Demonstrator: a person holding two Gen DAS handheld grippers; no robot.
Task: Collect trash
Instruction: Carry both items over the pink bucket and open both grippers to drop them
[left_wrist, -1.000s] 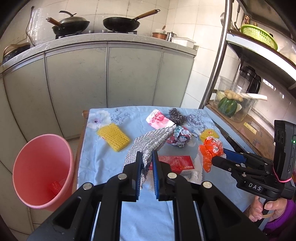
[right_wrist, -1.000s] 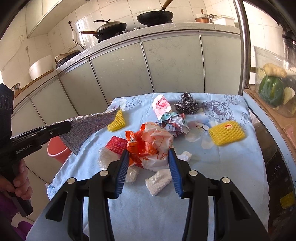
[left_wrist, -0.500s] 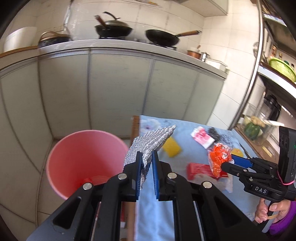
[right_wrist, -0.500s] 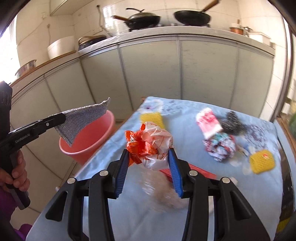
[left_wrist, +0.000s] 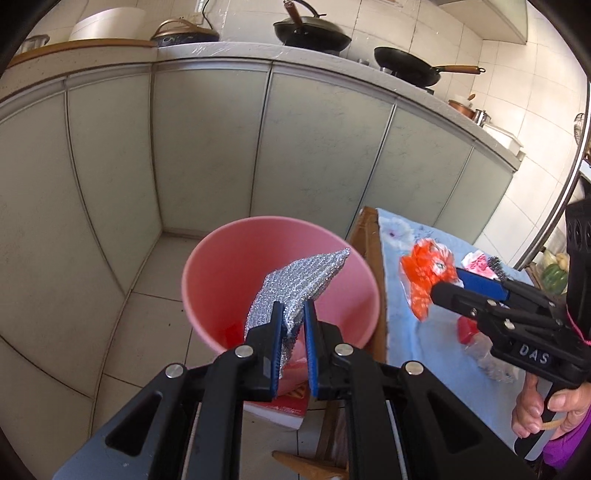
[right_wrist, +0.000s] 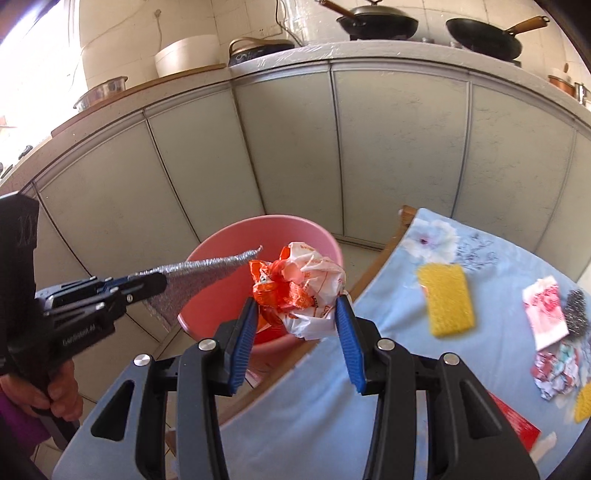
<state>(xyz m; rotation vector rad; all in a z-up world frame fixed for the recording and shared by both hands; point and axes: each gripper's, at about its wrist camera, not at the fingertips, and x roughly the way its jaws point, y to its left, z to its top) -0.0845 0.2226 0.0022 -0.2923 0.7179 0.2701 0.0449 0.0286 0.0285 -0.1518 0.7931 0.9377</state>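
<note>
Glittery woven-metallic scouring cloth (left_wrist: 295, 284), crinkled glossy plastic bag (right_wrist: 306, 291), smooth matt pink plastic bucket (left_wrist: 229, 266), printed cloth table cover (right_wrist: 491, 258).

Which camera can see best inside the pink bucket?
The left wrist view. It looks down into the pink bucket and shows its inner wall and something red at the bottom, past the silver scouring cloth. The right wrist view shows only the bucket's rim and far wall; the crumpled orange-and-white bag hides the rest.

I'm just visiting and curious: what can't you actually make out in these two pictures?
- Pink bucket: its bottom, hidden by the silver cloth in the left wrist view.
- Yellow sponge: blurred, right wrist view.
- Red packet: cut off by the right tool.
</note>
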